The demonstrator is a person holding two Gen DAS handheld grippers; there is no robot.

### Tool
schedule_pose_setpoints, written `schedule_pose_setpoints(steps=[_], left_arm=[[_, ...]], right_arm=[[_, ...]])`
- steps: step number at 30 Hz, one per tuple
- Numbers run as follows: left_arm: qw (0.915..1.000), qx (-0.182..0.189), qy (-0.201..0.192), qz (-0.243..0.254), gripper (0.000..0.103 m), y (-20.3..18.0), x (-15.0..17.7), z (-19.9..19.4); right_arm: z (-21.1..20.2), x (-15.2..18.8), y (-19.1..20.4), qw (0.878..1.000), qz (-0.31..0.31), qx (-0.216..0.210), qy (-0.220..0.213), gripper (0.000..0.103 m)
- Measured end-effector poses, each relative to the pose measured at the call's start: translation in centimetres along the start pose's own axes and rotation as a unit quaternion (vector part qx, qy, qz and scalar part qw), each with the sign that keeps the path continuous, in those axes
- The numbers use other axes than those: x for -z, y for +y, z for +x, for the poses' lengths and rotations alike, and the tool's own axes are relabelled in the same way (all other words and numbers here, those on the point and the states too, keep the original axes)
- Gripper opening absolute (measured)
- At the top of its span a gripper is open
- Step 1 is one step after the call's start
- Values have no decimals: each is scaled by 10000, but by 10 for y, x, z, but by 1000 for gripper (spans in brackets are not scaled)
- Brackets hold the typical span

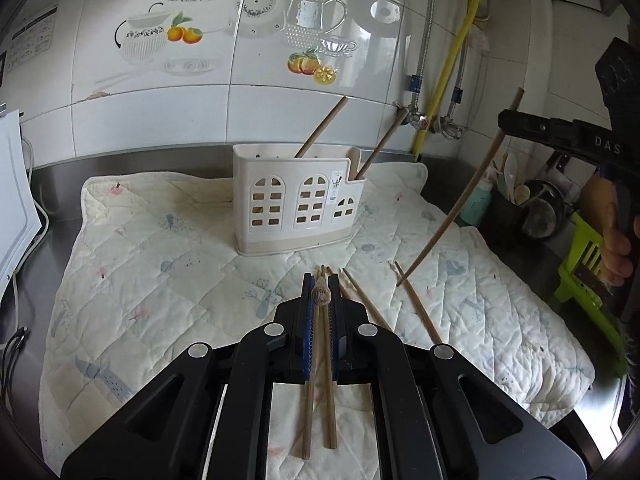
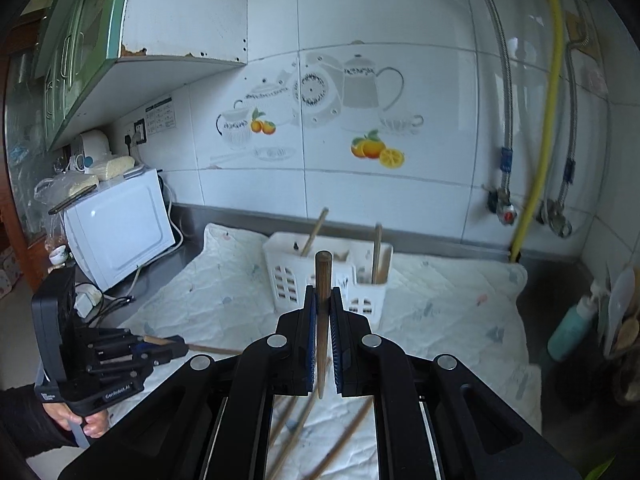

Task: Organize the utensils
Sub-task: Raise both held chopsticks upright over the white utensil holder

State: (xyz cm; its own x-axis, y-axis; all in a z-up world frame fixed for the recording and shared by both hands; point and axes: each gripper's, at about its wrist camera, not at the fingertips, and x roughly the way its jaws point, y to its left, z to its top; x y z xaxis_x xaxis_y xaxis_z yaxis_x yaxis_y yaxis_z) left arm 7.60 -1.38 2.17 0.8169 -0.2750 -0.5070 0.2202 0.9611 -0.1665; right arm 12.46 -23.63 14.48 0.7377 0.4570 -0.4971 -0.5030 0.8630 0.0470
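Lower centre of the left-wrist view: left gripper (image 1: 320, 280), fingers narrowed on a chopstick (image 1: 319, 320) among loose chopsticks (image 1: 416, 304) lying on the quilted mat (image 1: 160, 264). Centre: cream utensil holder (image 1: 298, 204), two sticks already standing inside. Right: right gripper (image 2: 323, 294) clamps an upright chopstick (image 2: 322, 280); best lowered tip-first, vertically, into a compartment.

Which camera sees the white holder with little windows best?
The left wrist view: the holder stands whole and sharp on the quilt, two chopsticks poking out. In the right wrist view the holder is blurrier and partly hidden behind the right gripper and its chopstick.
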Motion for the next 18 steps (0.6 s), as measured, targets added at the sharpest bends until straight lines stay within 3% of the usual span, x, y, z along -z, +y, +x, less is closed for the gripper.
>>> schedule_pose_setpoints(steps=[12,18], left_arm=[[9997,-54,-221,-32,5,16,-38,0],[9988,-103,-475,30,5,24,-70,-8]], right_arm=[[26,-101,-4,9977,-263,208,-587,7],[66,-115,-17,9977,-126,502,-437,7]])
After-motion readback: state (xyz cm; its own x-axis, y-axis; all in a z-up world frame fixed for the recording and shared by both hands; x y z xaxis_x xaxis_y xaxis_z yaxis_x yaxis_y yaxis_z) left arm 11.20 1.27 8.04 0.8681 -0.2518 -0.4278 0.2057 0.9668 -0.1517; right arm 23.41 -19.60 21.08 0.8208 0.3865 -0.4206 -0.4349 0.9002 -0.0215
